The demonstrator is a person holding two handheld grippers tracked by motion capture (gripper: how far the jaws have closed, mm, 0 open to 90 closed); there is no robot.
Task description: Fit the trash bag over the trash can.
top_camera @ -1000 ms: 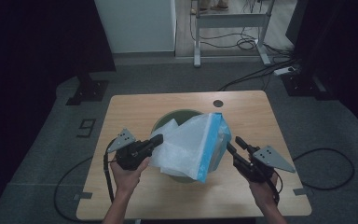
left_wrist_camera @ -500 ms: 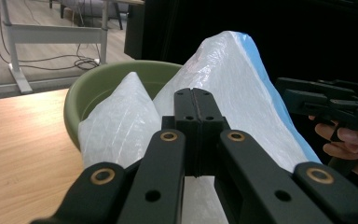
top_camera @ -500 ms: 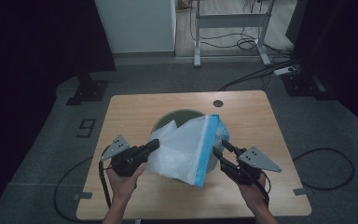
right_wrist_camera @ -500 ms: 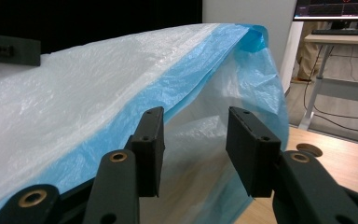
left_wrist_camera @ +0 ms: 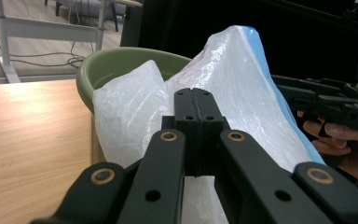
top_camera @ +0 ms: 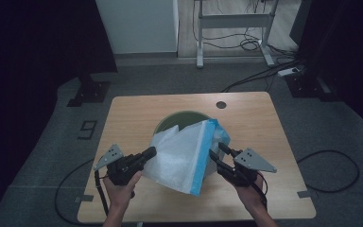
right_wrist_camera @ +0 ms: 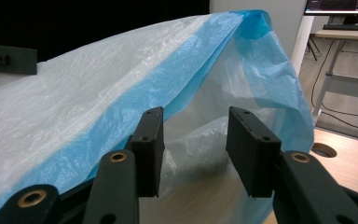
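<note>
One white plastic bag with a blue-edged mouth, held up over a green bin on the wooden table, left gripper jaws pinched on its white side, right gripper jaws apart at the mouth.

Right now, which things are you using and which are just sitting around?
In use:
- plastic bag with blue edge
- green bin
- left gripper, shut on the bag
- right gripper, open at the bag's mouth

Just lying about:
- floor cables
- white desk frame
- number 9 floor marking
</note>
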